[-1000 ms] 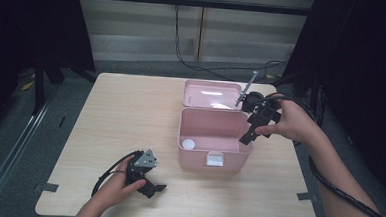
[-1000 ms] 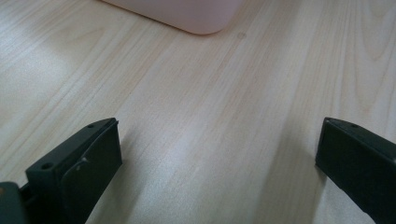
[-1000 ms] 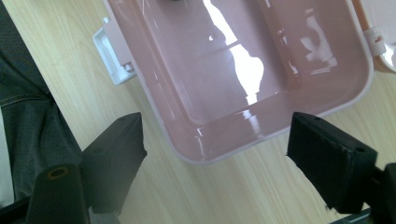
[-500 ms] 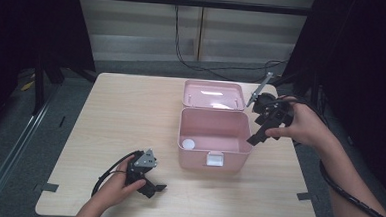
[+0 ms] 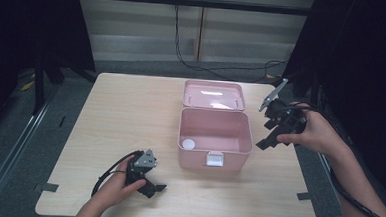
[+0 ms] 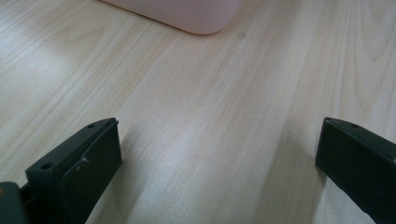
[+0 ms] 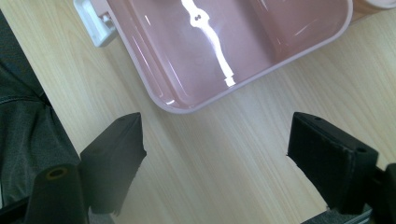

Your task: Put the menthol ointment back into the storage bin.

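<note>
White disc inside open pink box

your left hand rests low near your edge, holding the left gripper, its 2 jaws spread wide apart. your right hand is raised out to your right, holding the right gripper tilted down, jaws also wide apart.

R gripper pulled back off pink box toward table's right edge, jaws apart
</note>
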Demonstrator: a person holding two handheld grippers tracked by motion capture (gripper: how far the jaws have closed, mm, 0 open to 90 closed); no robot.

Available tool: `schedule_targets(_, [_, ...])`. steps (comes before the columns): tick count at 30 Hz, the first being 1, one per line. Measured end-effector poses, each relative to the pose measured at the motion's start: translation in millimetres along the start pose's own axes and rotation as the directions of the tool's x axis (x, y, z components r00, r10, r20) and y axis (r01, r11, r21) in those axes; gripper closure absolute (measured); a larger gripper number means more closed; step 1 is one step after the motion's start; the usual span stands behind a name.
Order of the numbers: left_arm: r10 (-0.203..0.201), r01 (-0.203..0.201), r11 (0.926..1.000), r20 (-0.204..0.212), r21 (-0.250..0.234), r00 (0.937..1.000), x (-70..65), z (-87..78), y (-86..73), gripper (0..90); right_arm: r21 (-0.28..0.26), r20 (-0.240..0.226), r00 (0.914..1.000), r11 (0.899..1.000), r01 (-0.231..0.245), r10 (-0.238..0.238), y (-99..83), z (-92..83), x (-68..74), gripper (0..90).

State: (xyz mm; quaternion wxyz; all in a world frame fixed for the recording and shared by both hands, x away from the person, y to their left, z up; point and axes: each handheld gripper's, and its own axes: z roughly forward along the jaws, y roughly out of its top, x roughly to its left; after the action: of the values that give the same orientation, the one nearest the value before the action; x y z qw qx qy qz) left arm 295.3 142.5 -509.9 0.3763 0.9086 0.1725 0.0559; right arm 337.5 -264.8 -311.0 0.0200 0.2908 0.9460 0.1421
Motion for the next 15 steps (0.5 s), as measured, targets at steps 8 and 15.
schedule_targets(8, [0.000, 0.000, 1.0000, 0.000, 0.000, 1.0000, 0.0, 0.0, 0.0, 0.0, -0.009, -0.003, 0.9999, 1.000, -0.010, 0.010, -20.3, 4.5, -1.1, 18.0])
schedule_targets(15, [0.001, -0.001, 1.0000, 0.002, 0.003, 1.0000, 0.0, -0.1, 0.0, 0.0, 0.000, -0.005, 0.9999, 1.000, -0.011, 0.011, -33.4, 15.8, 1.7, 17.9])
